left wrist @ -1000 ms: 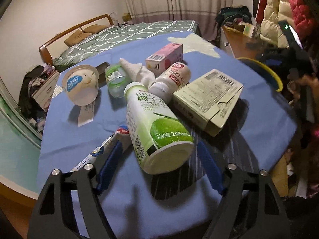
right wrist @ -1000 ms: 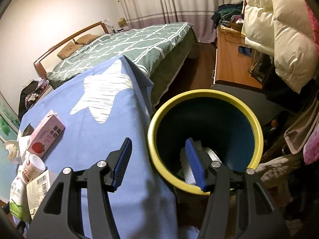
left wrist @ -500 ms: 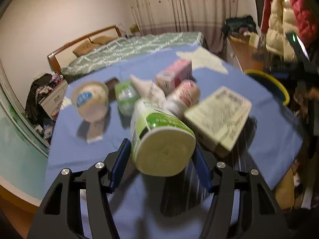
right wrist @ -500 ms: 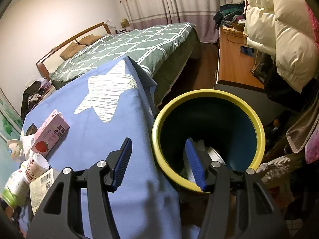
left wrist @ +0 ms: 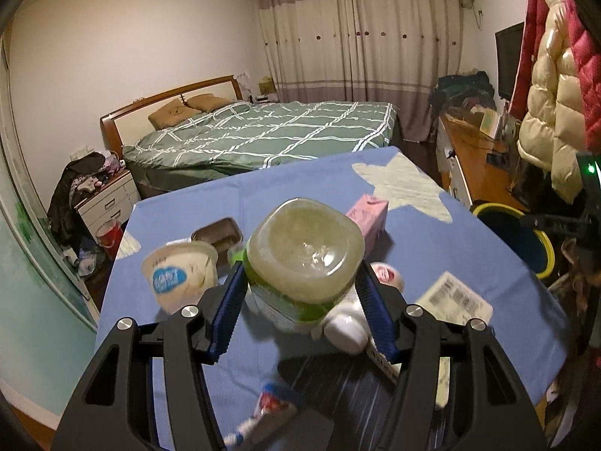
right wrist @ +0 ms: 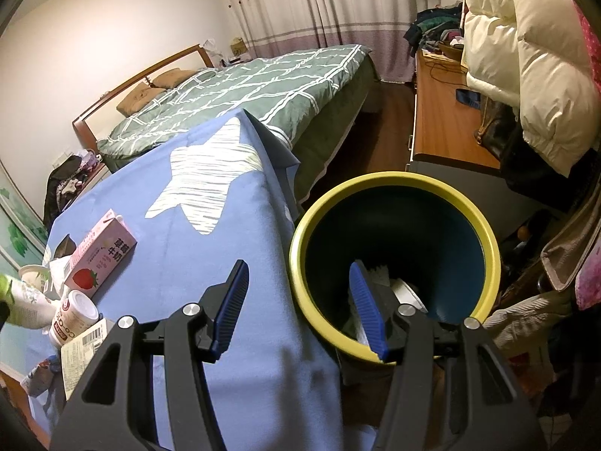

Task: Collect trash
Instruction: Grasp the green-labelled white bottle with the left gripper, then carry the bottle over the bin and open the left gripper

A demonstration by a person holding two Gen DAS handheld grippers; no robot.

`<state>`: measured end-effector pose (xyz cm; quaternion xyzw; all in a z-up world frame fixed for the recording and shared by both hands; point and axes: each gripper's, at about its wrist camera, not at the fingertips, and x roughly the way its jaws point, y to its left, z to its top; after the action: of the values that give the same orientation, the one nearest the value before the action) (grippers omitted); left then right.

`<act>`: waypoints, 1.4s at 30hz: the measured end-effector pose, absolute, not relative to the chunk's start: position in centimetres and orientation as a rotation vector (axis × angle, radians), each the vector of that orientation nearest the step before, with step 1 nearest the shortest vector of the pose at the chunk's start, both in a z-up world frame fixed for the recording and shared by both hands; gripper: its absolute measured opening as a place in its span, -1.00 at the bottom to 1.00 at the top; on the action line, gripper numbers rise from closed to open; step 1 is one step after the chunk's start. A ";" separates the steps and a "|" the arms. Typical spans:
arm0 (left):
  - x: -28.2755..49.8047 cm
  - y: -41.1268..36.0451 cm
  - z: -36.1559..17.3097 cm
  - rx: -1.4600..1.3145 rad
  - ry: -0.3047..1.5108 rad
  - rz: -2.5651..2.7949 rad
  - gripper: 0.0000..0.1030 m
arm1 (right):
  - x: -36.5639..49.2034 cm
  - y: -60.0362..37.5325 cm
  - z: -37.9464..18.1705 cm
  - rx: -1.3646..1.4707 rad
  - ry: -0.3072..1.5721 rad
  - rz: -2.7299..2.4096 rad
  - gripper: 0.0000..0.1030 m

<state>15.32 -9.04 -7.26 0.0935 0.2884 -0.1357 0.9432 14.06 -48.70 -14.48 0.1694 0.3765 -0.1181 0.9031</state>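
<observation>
1. A round yogurt cup (left wrist: 179,276) is lying at the far left of the blue cloth (left wrist: 308,184), showing a blue cloud-shaped label whose writing is too blurred to read.
2. The left gripper (left wrist: 302,302) is pinching a green-and-white bottle (left wrist: 304,259) between its blue fingers (left wrist: 229,308), raised off the cloth with its pale base facing the camera; its print is not legible here.
3. A pink carton (right wrist: 101,259) is lying behind the bottle, showing a strawberry picture and Chinese characters.
4. A white cup with a red "CO-O" label (right wrist: 73,319) is lying on its side just beside the carton.
5. A flat cardboard box (left wrist: 454,300) is resting to the right of that, showing a barcode.
6. A crumpled wrapper (left wrist: 263,413) is sitting near the front edge, blurred.
7. The right gripper (right wrist: 300,308) is hovering over the rim of the yellow-rimmed bin (right wrist: 375,180), fingers spread and holding nothing; pale rubbish is lying in the bin's dark inside.
</observation>
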 end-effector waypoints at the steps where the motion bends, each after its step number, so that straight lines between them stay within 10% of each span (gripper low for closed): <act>1: 15.8 -9.1 -7.1 0.188 0.584 -0.278 0.14 | 14.0 -48.7 -14.5 0.352 0.779 -0.242 0.04; 21: 13.2 -12.0 -0.6 0.184 0.477 -0.390 0.12 | 11.9 -49.8 -12.8 0.369 0.739 -0.214 0.04; 42: 17.3 -37.0 -3.0 0.253 0.575 -0.787 0.12 | 6.5 -59.7 -14.5 0.441 0.723 -0.388 0.04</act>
<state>17.35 -36.98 -2.97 0.1210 0.2754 -0.3772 0.8759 6.54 -59.69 -14.52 0.2128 0.3486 -0.1870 0.8935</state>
